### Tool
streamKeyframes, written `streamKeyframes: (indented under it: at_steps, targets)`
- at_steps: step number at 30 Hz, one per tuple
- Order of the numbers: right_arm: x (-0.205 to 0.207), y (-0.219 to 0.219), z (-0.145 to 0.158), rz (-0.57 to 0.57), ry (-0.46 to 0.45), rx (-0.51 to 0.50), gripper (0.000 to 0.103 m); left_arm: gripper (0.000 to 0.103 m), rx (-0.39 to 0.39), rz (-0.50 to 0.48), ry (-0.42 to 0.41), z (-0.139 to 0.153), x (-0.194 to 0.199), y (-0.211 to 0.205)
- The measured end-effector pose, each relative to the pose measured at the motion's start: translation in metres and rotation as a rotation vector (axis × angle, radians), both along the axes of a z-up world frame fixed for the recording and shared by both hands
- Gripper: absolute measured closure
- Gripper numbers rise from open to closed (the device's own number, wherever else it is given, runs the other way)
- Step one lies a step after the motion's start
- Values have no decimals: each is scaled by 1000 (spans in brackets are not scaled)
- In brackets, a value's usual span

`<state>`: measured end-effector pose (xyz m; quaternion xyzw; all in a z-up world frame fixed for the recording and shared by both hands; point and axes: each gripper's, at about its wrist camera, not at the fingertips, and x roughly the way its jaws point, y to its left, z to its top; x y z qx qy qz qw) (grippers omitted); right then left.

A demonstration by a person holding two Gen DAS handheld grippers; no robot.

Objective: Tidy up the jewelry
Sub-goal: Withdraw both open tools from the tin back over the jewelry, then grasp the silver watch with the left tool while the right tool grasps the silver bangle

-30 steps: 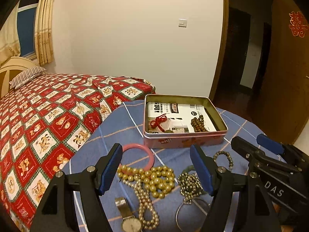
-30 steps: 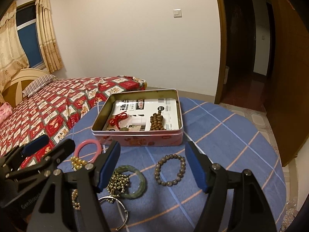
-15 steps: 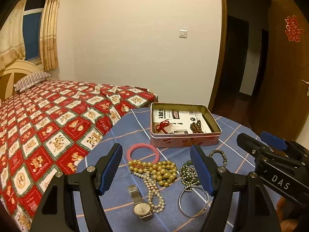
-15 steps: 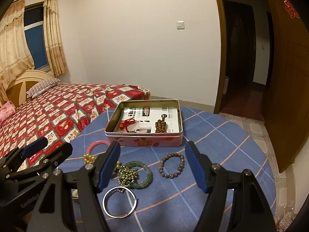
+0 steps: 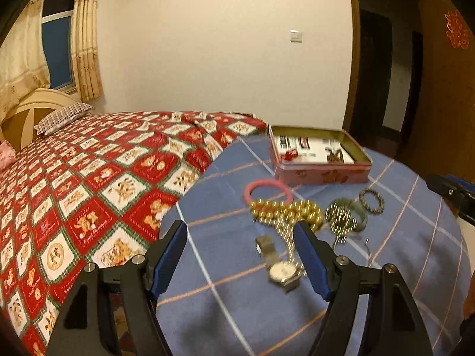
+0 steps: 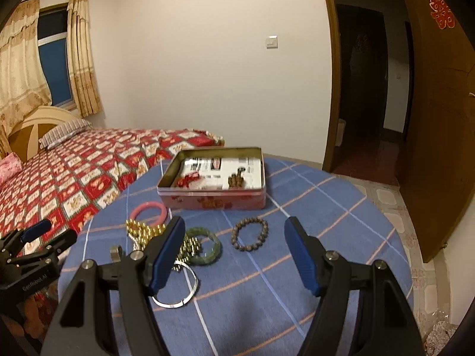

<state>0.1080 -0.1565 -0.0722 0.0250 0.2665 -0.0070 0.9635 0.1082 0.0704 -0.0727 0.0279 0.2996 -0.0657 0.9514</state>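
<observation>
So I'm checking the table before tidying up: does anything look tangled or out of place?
Yes. The gold bead necklace lies heaped over the pink bangle rim, and a small-bead chain is piled on the green bangle. The tin sits open and upright; nothing looks damaged.

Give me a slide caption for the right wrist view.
Open right gripper above bracelets on blue table, open tin behind.

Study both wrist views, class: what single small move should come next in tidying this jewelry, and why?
Probably bring the right gripper forward and down over the brown bead bracelet. Both grippers stand open and empty, the bracelet lies alone on the blue cloth, apart from the tangled pile, directly ahead of the right fingers, and the open tin sits just beyond it.
</observation>
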Motion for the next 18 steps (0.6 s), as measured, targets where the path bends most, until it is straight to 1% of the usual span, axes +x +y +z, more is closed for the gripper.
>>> streamKeyframes:
  at_steps: [2,7,8,10,12,14,16,18]
  targets:
    - [0,-1,-9,2,25,-2,30,29,29,-10,18,-9,-1,-2]
    - [6,-2,-27,16,88,10,33,29,45,-69,79,-25,3,-11]
    - [6,-2,-29,18,95,12,33,29,43,-79,90,-27,4,-12]
    - [7,-2,-32,23,104,15,33,29,26,-101,142,-36,11,-17]
    - [10,-1,-35,29,114,16,33,29,26,-81,179,-42,17,-20]
    - [12,0,-38,35,124,19,33,29,24,-76,199,-47,20,-23]
    - [14,-1,-42,37,135,22,33,29,1,-95,223,-52,21,-28]
    - [16,-3,-44,39,147,32,33,29,5,-98,242,-56,24,-34]
